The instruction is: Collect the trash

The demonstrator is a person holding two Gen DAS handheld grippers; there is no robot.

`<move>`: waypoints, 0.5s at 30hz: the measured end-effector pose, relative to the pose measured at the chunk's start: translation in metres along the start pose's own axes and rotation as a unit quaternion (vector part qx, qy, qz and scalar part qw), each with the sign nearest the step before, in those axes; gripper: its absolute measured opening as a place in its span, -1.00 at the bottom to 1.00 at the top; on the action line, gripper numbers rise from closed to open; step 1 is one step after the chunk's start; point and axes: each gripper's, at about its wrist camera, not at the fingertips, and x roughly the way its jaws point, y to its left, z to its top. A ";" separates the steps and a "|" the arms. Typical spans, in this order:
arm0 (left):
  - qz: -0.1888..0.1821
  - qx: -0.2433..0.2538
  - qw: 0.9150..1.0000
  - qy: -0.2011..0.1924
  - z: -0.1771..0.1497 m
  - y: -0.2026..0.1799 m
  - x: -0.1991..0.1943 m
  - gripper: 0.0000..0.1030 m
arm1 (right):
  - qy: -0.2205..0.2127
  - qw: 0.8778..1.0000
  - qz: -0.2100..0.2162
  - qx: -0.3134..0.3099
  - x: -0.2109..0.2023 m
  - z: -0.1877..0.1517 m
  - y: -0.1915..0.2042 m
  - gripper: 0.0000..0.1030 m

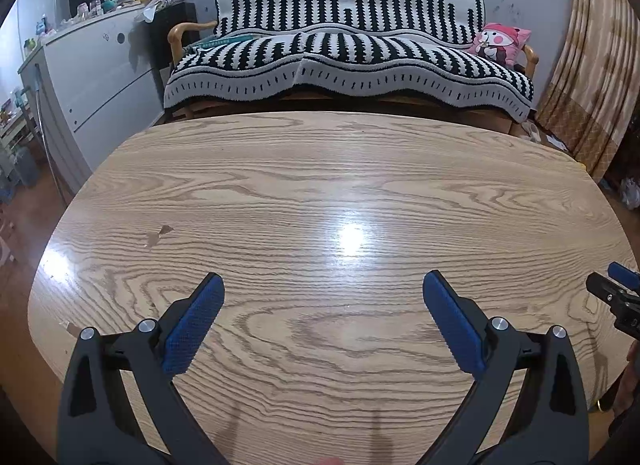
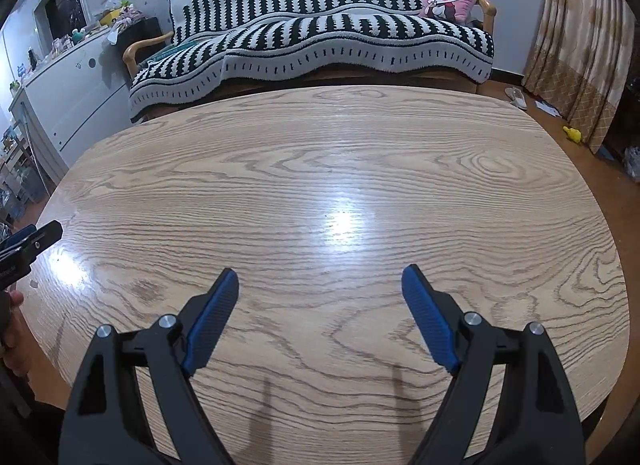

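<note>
My left gripper (image 1: 323, 279) hangs open above a bare wooden table (image 1: 320, 185), its blue pads wide apart with nothing between them. My right gripper (image 2: 320, 275) is open too, over the same table (image 2: 320, 169), and holds nothing. Each gripper shows at the edge of the other's view: the right gripper (image 1: 612, 289) at far right, the left gripper (image 2: 28, 243) at far left. No trash lies on the tabletop in either view. On the floor near the curtain lie a yellow object (image 2: 573, 134) and white scraps (image 2: 546, 107).
A sofa under a black-and-white striped blanket (image 1: 344, 53) stands behind the table with a pink plush cushion (image 1: 502, 43) on its right end. A white dresser (image 1: 100, 73) with clutter on top lines the left wall. A patterned curtain (image 1: 592, 65) hangs at right.
</note>
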 end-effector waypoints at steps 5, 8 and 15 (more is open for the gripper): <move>0.000 -0.002 1.000 0.002 0.000 0.002 0.000 0.87 | 0.000 1.000 0.000 -0.001 -0.001 -0.001 -0.001 0.57; 0.001 -0.002 1.000 0.002 -0.001 0.001 -0.001 0.87 | 0.000 1.000 0.000 -0.001 -0.001 -0.001 -0.001 0.57; 0.010 0.005 1.000 -0.002 -0.003 -0.002 -0.005 0.87 | 0.001 1.000 0.000 -0.003 -0.004 0.001 -0.002 0.57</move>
